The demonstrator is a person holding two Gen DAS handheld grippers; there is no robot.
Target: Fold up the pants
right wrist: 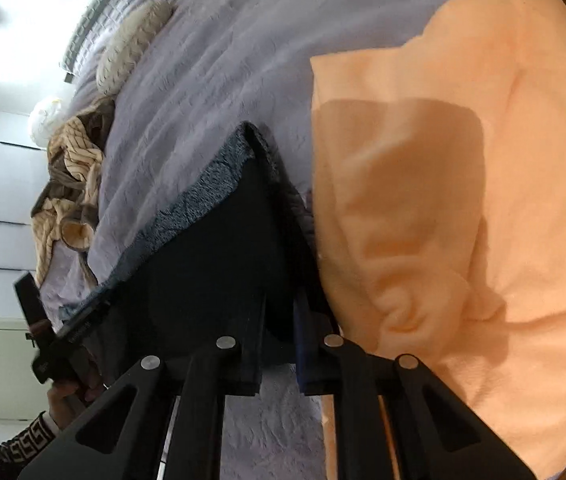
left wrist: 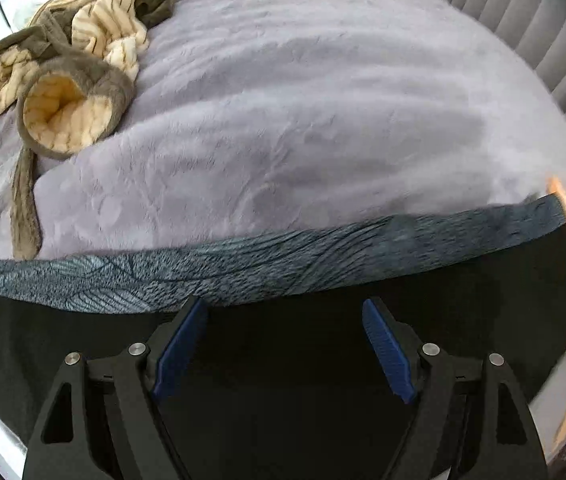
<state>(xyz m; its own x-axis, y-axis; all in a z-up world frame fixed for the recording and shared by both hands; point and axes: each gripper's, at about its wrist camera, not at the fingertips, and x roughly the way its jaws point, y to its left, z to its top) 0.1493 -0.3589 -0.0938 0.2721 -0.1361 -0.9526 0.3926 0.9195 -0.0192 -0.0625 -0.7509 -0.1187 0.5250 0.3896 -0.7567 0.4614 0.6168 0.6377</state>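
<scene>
Down at 6 o'clock, right gripper (right wrist: 277, 344) looks clamped on the black pants (right wrist: 219, 264), probably to drag a fold; left gripper (left wrist: 285, 344) hovers wide open, holding nothing.

The right gripper (right wrist: 277, 320) pinches the edge of the black pants (right wrist: 211, 256), whose fleecy grey lining (right wrist: 199, 196) is turned out along the fold. They lie on a lilac bedspread (right wrist: 219, 60), touching a peach blanket (right wrist: 483, 184). Far left, a hand (right wrist: 69, 394) holds the left gripper (right wrist: 35, 312) beside striped beige clothing (right wrist: 75, 168).
</scene>
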